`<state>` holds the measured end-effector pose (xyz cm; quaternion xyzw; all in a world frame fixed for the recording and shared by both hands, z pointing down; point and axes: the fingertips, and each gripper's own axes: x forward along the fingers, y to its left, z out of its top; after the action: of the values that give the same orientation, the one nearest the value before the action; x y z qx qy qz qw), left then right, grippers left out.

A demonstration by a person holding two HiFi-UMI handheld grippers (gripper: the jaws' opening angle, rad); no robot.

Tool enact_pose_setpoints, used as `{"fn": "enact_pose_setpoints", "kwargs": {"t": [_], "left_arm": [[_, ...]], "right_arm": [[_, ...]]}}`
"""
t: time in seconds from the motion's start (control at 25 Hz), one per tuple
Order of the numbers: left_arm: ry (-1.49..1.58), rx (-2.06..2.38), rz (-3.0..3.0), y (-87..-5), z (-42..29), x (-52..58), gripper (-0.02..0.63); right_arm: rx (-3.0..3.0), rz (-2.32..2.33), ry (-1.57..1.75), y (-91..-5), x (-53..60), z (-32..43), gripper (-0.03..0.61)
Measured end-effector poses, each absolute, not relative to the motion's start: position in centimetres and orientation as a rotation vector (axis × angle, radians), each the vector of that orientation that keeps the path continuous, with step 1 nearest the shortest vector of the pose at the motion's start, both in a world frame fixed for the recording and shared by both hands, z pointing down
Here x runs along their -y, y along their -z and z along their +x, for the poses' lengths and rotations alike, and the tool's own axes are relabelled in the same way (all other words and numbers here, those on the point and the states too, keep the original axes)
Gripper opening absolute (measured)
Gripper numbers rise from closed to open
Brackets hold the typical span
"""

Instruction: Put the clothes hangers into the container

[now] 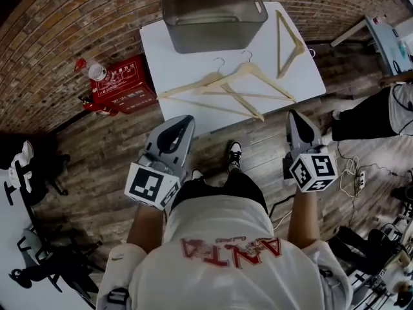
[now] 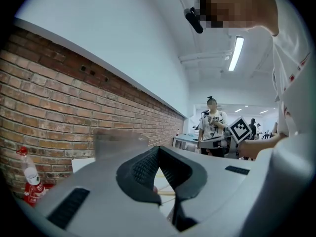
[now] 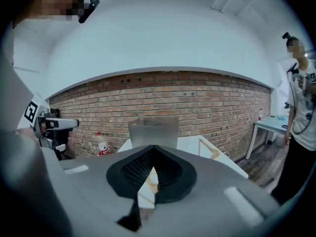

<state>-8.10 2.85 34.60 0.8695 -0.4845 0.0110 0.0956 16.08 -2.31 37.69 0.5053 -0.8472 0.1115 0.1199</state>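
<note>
A grey container (image 1: pixel 213 34) stands at the far end of the white table (image 1: pixel 161 50). Two wooden hangers lie overlapped near the table's front edge, one to the left (image 1: pixel 193 84) and one to the right (image 1: pixel 261 76). A third hanger (image 1: pixel 279 44) lies at the table's right side. My left gripper (image 1: pixel 186 120) is held short of the front edge, shut and empty. My right gripper (image 1: pixel 292 113) hovers off the front right corner, also shut with nothing in it. In the right gripper view the container (image 3: pixel 153 130) and the third hanger (image 3: pixel 210 151) show beyond the jaws.
A red box (image 1: pixel 122 89) with a bottle (image 1: pixel 95 70) sits on the wooden floor left of the table. A person (image 1: pixel 368 118) stands at the right, with cables (image 1: pixel 355 170) on the floor there. A brick wall (image 1: pixel 64 31) runs behind.
</note>
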Motion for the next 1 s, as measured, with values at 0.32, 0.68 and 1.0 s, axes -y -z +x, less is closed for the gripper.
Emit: {"fn": "enact_pose_setpoints", "kwargs": {"t": [0.32,0.68,1.0], "left_arm": [[-0.076,1.532,2.493,-35.3,-4.3,3.3,0.009],[-0.123,1.619,2.381,-36.5,0.0,8.4,0.009],[-0.161,1.681,2.268,-39.2,0.3,9.9,0.009]], "right_arm": [[2.485,1.285,-0.332,-40.5,10.2,18.2,0.002],[2.353,1.030,-0.307,-46.1,17.7,21.0,0.005],[2.219,0.775,-0.335,-52.8,20.7,19.7,0.108]]}}
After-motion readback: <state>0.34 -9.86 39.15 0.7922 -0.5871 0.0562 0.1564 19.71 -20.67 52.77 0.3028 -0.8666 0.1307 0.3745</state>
